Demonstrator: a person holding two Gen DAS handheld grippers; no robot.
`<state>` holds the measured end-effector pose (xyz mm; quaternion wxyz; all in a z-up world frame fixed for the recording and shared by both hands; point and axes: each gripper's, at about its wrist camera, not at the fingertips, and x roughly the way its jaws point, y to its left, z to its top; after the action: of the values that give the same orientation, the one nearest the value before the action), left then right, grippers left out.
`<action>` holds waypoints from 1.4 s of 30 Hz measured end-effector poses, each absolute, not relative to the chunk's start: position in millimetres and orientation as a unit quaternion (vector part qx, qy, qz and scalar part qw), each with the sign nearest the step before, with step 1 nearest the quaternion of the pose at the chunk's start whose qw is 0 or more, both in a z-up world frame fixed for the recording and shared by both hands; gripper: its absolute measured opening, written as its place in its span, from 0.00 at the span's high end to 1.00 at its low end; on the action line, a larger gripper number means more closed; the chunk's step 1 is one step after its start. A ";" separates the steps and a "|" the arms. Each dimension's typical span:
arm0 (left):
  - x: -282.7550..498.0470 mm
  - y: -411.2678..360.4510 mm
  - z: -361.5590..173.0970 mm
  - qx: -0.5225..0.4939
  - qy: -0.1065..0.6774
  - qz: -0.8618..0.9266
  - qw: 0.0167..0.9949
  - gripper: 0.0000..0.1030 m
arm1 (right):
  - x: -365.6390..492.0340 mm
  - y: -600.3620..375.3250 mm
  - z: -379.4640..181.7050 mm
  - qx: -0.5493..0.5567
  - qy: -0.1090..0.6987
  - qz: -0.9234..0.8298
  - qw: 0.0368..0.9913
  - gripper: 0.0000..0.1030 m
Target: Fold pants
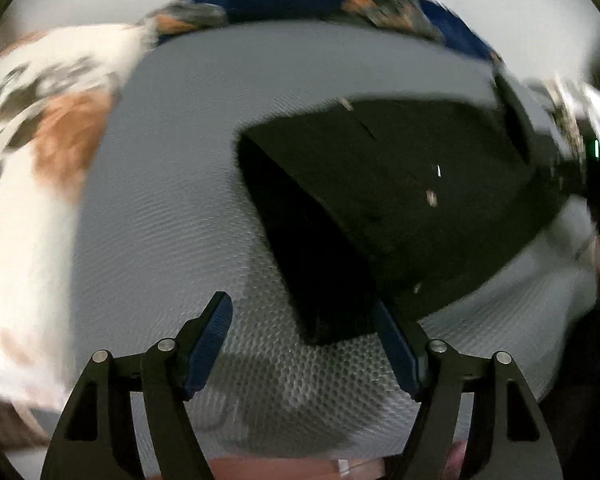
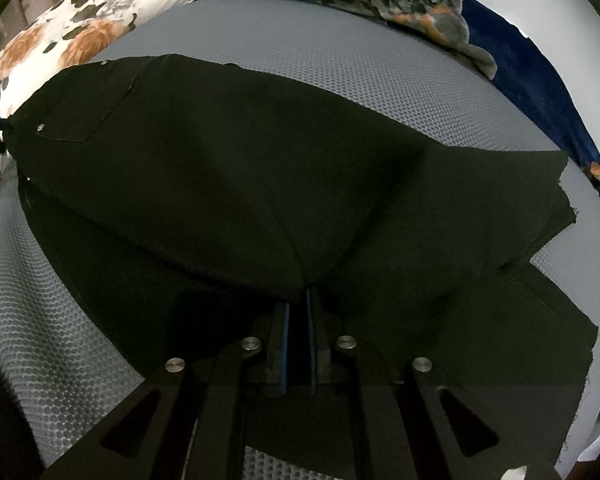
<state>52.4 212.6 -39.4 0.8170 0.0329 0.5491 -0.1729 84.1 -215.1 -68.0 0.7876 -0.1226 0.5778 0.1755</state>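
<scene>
Black pants (image 2: 260, 168) lie spread over a grey mesh-textured bed surface (image 2: 340, 64), with the pocketed waist end at the left and the leg hems (image 2: 560, 204) at the right. My right gripper (image 2: 298, 300) points down at the near edge, shut on a raised fold of the black fabric that covers its fingertips. In the blurred left wrist view the pants (image 1: 380, 200) fill the right half. My left gripper (image 1: 300, 304) stands open over the bed. A corner of the pants lies just inside its right finger (image 1: 396, 352). The pads do not press on it.
A white pillow (image 2: 68, 40) with orange and dark blotches lies at the far left of the bed. A dark blue blanket (image 2: 520, 64) with orange and grey patches runs along the far and right edges. A blurred silver device with a green light (image 1: 592, 148) shows at right.
</scene>
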 end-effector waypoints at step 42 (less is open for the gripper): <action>69.9 211.4 -77.3 -0.247 0.615 -0.081 0.744 0.85 | 17.7 -198.6 -49.5 -0.119 0.591 0.192 0.774 0.94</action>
<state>69.8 211.4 -77.3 0.7441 -0.2468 0.6154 -0.0810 17.7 -198.6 -49.5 0.7743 -0.1195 0.5911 0.1920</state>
